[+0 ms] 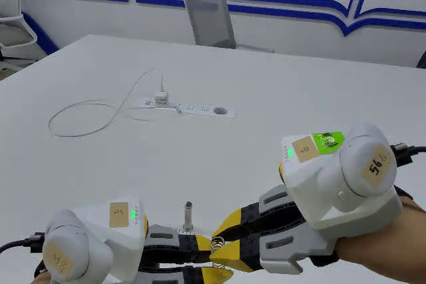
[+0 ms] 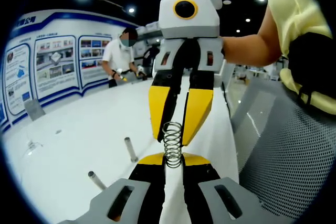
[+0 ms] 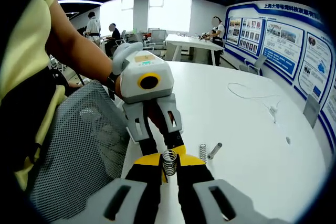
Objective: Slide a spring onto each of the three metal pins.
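A small steel spring is held between the two grippers near the table's front edge. My left gripper is shut on one end of this spring. My right gripper faces it, its yellow jaws pressed on either side of the other end. In the right gripper view the spring appears end-on between the tips of my right gripper. A metal pin stands upright just behind the jaws. Two pins stand on the table to the left. A second spring sits beside a pin.
A white power strip with a looping cable lies mid-table, and a grey chair stands at the far edge. A mesh seat is beside the table's near edge. A person stands at another table.
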Demonstrator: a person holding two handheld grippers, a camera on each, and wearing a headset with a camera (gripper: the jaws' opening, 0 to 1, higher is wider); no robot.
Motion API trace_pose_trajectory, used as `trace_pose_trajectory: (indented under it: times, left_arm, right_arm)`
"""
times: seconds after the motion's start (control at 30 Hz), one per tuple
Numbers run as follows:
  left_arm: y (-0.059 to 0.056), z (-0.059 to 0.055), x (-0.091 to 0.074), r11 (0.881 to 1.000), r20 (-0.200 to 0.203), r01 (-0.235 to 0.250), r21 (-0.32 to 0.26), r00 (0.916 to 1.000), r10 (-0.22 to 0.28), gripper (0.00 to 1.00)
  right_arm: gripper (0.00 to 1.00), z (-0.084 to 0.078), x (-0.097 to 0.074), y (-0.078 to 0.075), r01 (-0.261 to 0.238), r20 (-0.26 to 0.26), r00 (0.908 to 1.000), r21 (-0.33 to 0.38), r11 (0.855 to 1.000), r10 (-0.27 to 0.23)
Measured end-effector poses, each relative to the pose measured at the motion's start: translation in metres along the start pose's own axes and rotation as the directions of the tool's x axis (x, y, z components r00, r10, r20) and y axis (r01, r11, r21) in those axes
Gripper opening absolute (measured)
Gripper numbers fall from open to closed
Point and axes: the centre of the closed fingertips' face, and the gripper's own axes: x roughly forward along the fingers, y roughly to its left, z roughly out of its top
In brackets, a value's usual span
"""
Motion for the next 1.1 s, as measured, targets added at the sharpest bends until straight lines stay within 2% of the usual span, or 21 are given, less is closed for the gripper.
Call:
trace_pose_trajectory:
  times: [0.33, 0.6, 0.87, 1.1]
  left_arm:
    - [0.003, -0.003, -0.004, 1.0, -0.003, -0.019, -0.012, 0.9998, 0.019, 0.17]
    - [0.013, -0.008, -0.015, 0.997, -0.007, -0.063, -0.04, 0.998, 0.063, 0.23]
    - [0.024, -0.014, -0.031, 0.99, -0.004, -0.124, -0.074, 0.9923, 0.124, 0.28]
    - [0.033, -0.017, -0.041, 0.981, -0.004, -0.168, -0.093, 0.9857, 0.168, 0.34]
  right_arm:
    - [0.11, 0.001, -0.008, -0.01, 0.037, 0.028, 0.9989, 0.028, 0.999, -0.038]
    - [0.11, 0.0, -0.019, -0.02, 0.077, 0.046, 0.9958, 0.05, 0.996, -0.079]
    - [0.11, -0.001, -0.034, -0.042, 0.145, 0.078, 0.9852, 0.093, 0.985, -0.153]
    - [0.11, -0.005, -0.041, -0.054, 0.189, 0.09, 0.9758, 0.115, 0.975, -0.199]
